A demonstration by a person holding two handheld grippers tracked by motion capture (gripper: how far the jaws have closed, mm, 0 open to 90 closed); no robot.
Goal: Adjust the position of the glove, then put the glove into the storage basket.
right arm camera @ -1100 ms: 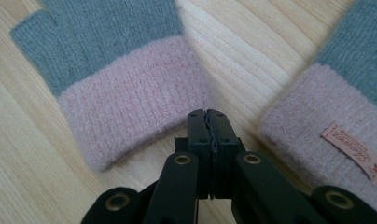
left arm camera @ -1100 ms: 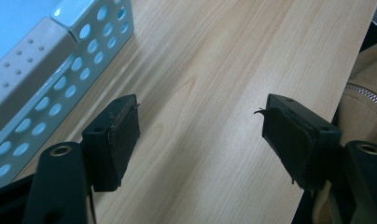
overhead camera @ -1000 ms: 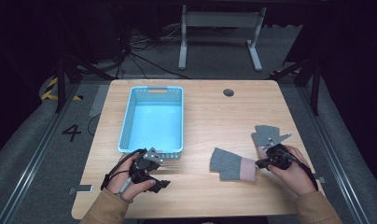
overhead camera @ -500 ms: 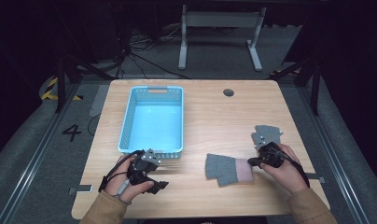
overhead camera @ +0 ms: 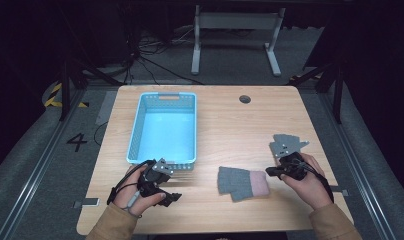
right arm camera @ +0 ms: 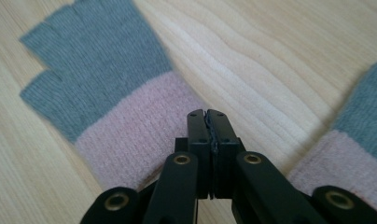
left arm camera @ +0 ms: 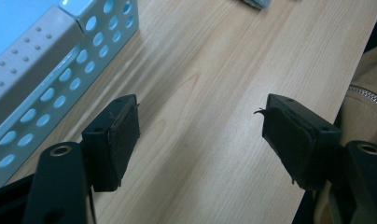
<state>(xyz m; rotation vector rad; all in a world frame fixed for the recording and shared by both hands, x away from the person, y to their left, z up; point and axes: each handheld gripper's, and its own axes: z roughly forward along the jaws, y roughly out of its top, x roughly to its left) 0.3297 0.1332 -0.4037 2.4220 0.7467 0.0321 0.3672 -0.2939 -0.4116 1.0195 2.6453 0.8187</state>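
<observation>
**Table stock: two fingerless gloves, one basket, two hand-held grippers**

Item 1. Near glove (overhead camera: 242, 182): grey knit, fingerless, with a pink cuff. It lies flat on the wooden table (overhead camera: 230, 125) near the front edge, right of centre, cuff end turned toward the right gripper. In the right gripper view the same glove (right arm camera: 102, 107) lies to the upper left of the jaw tips, its pink cuff reaching right up to them.

Item 2. Far glove (overhead camera: 286, 145): same grey knit, lying flat just beyond the right hand, partly covered by the gripper. In the right gripper view its pink cuff and grey body (right arm camera: 350, 149) enter at the right edge, apart from the first glove, with bare wood between them.

Item 3. Right gripper (overhead camera: 276, 171): held low over the table between the two gloves. Its jaws are pressed together; whether a fold of cuff is pinched between the tips cannot be told.

Item 4. Left gripper (overhead camera: 175, 172): held near the front left of the table, just before the basket's near wall. Jaws spread wide over bare wood, nothing between them.

Item 5. Basket (overhead camera: 135, 135): light blue, perforated walls, oblong, standing left of centre. Its corner (left arm camera: 60, 70) shows beside the left jaw in the left gripper view.
</observation>
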